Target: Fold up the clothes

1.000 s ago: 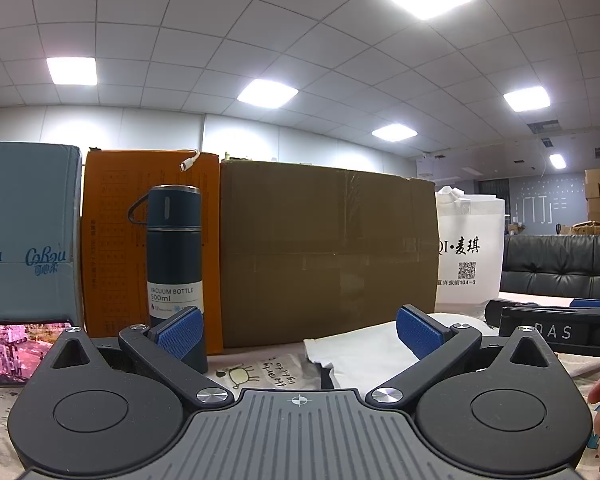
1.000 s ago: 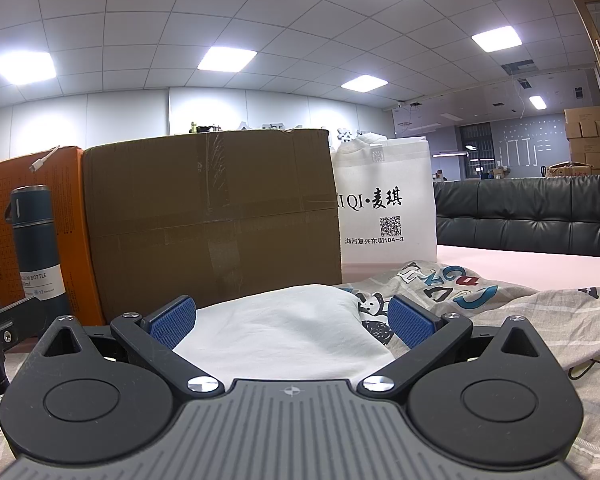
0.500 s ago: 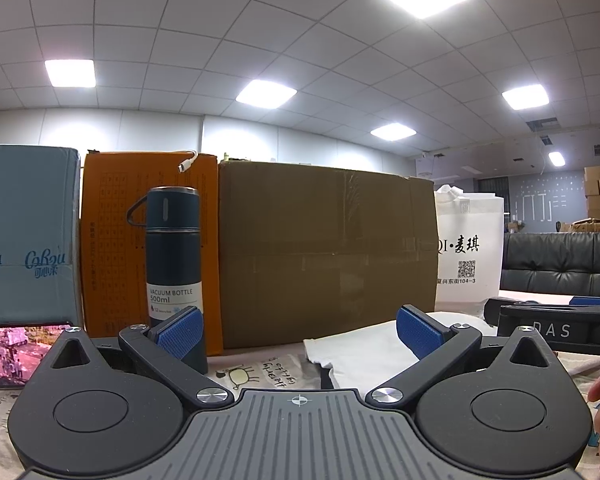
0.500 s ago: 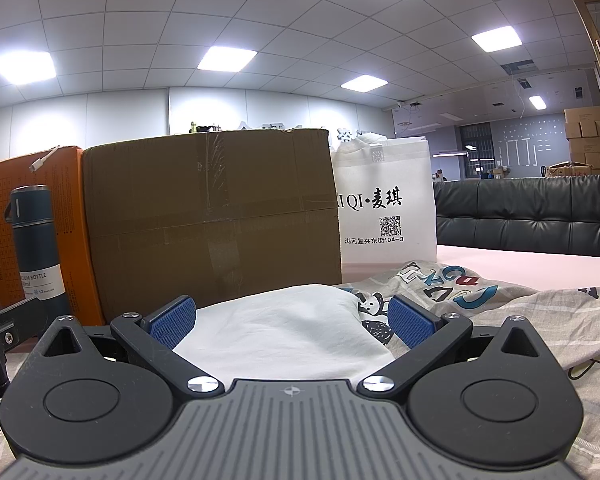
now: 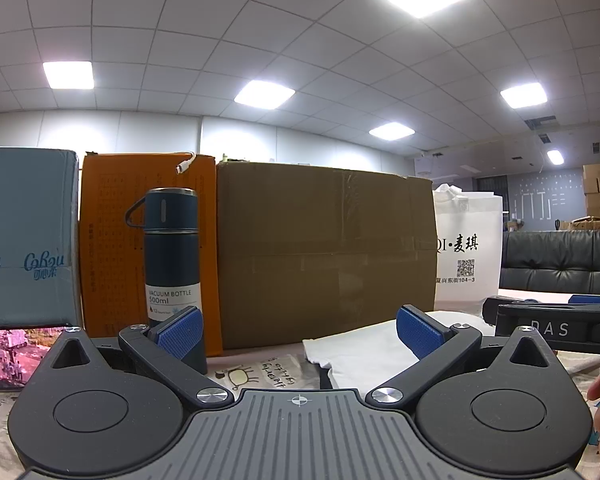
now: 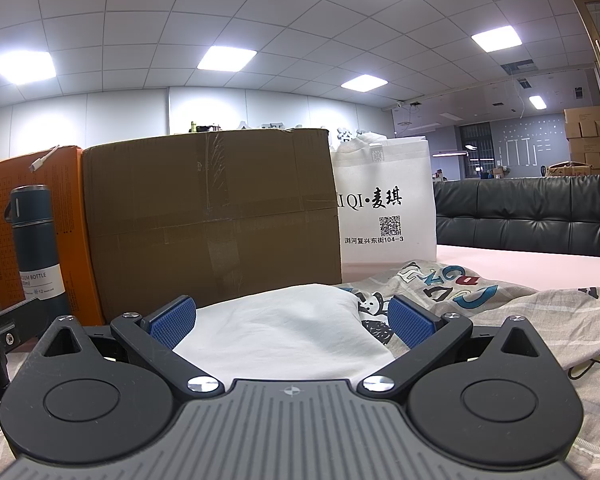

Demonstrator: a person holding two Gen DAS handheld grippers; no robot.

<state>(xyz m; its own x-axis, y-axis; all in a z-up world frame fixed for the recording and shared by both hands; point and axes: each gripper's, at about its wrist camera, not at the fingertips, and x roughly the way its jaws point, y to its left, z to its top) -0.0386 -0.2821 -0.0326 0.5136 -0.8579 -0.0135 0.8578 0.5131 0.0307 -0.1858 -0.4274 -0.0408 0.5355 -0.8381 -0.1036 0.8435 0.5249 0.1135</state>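
Observation:
A white garment (image 6: 284,330) lies bunched on the printed cloth-covered table, right in front of my right gripper (image 6: 292,318), which is open and empty with the cloth between its blue pads. In the left wrist view the same white garment (image 5: 364,354) lies low, right of centre. My left gripper (image 5: 298,330) is open and empty, held level just above the table. The right gripper's black body (image 5: 548,326) shows at the right edge of the left wrist view.
A big brown carton (image 5: 324,252) stands close behind, with an orange box (image 5: 112,240), a dark vacuum bottle (image 5: 172,264) and a pale blue box (image 5: 24,240) to its left. A white bag (image 6: 384,208) stands right of the carton. A printed sheet (image 6: 500,304) covers the table.

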